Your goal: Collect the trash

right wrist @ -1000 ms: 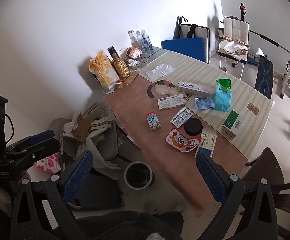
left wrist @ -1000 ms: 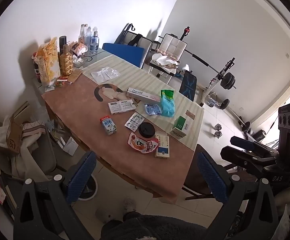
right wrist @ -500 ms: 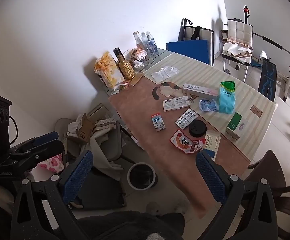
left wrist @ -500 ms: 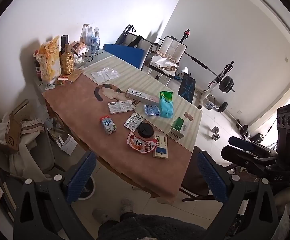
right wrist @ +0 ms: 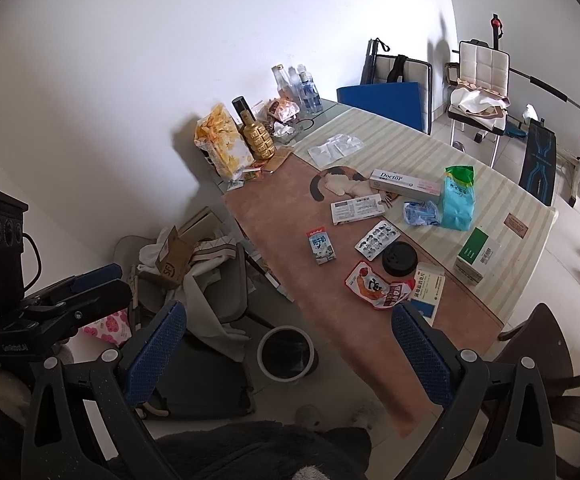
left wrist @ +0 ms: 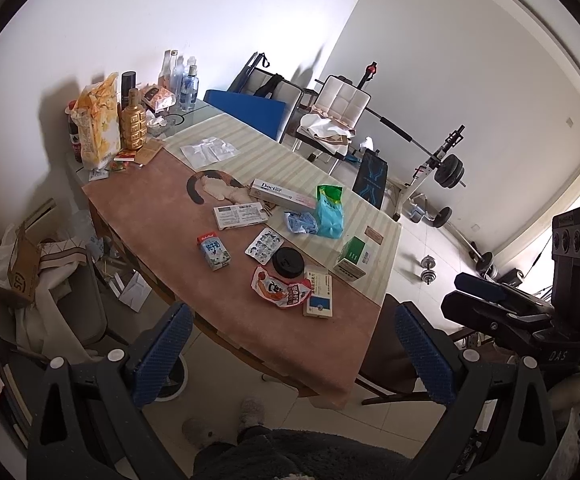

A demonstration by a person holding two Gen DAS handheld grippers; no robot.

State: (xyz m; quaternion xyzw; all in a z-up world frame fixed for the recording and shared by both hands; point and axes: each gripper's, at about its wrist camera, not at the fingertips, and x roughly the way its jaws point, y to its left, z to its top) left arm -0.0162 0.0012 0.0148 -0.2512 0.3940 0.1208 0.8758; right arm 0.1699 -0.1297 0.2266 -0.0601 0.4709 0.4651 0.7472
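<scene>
left tool (left wrist: 290,344) released, empty | right tool (right wrist: 288,342) released, empty | red snack wrapper (right wrist: 378,286) on surface (right wrist: 282,208), frame centre, ahead-right of right tool | long axis slants lower right | waste bin (right wrist: 286,354) probably below, between fingers

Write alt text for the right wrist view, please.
Open right gripper held high above a cluttered table strewn with wrappers, boxes and a milk carton. A round bin stands on the floor beside the table.
</scene>
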